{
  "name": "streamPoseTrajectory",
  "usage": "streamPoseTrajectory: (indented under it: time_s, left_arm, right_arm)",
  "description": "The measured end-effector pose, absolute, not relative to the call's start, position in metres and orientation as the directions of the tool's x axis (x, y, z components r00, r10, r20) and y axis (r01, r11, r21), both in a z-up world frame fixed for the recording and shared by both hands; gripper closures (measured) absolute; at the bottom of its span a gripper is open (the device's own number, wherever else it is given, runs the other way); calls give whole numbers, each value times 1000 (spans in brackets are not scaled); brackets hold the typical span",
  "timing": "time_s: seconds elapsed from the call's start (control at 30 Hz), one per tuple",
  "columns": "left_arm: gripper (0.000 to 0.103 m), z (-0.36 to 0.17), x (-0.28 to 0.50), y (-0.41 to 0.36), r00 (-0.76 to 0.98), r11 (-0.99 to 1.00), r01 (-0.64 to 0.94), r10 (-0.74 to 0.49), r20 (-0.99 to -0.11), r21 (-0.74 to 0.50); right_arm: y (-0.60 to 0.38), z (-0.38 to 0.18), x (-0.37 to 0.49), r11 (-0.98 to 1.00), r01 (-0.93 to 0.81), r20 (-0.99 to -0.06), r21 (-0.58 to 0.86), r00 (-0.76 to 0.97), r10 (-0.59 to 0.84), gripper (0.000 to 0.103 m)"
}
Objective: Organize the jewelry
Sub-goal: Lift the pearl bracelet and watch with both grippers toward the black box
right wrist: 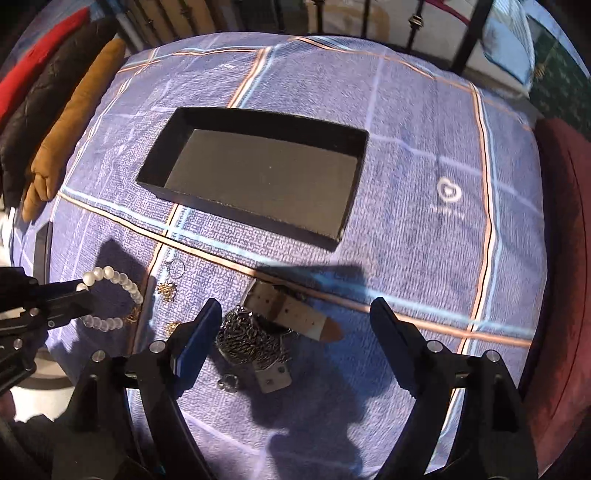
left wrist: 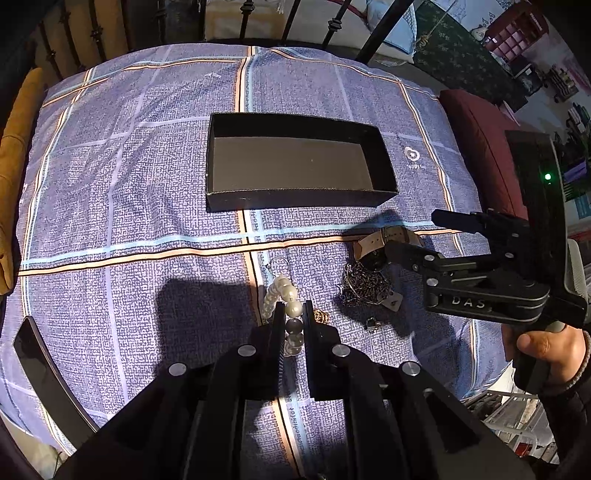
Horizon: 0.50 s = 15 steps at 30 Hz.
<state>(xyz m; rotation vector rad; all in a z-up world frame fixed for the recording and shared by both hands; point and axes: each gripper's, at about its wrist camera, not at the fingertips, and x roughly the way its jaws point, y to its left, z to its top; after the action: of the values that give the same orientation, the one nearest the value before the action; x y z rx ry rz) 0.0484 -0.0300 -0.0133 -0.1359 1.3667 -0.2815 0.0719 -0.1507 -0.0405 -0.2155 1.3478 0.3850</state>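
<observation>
An open black box (left wrist: 295, 162) (right wrist: 258, 177) lies on a blue checked cloth (left wrist: 147, 147), empty inside. My left gripper (left wrist: 293, 314) is shut on a white pearl bracelet (left wrist: 284, 295) (right wrist: 110, 299) at the cloth's near side; it also shows in the right wrist view (right wrist: 79, 291). My right gripper (right wrist: 295, 310) (left wrist: 410, 232) is open, hovering over a watch with a pale strap (right wrist: 291, 310) (left wrist: 384, 247) and a dark metal chain (right wrist: 251, 339) (left wrist: 364, 284). Small gold pieces (right wrist: 166, 290) and a thin ring (right wrist: 176, 266) lie between.
The black box lid (left wrist: 44, 373) lies at the cloth's left edge. Brown (right wrist: 70, 118) and maroon (right wrist: 561, 229) cushions flank the cloth. A black metal bed frame (left wrist: 332, 26) stands behind. A small silver charm (right wrist: 228, 382) lies near the chain.
</observation>
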Motion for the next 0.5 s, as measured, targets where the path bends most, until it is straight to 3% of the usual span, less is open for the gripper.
streamPoseTrajectory:
  time_s: [0.13,0.17,0.2,0.3,0.37,0.4,0.5]
  left_arm:
    - [94,-14,49,-31,170,959,128,-271,-947,-252]
    - [94,-15,49,-31,168,960,127,-270,-948,-251]
    - [94,-15,49,-31,168,959,126,-271,-948,-252]
    - [94,-14,50,-31,171,960,125,-271,-947,-252]
    - [94,-13,51,-31,171,959,123,-274,-946,-255]
    - [94,-13,51,-31,172,959,124,-273,-946,-254]
    - [94,-13,52,-33,175,957,129,-278,-945,-258]
  right_arm:
    - [-137,-68,77,838,-544,-982,49,124,139,22]
    - [-135,-75,78,827,-559,-987,55,97,131,39]
    - [-136,-81,79,826,-557,-989,86,53,139,62]
    - [-145,-82,82,861,-494,-985,120,45,164,63]
    - [-157,-77,84,886,-429,-976,176,41,214,82]
    - [-163,-75,84,892,-398,-969,214,30,246,87]
    - [-173,-73,81,901,-365,-965,235,25,262,87]
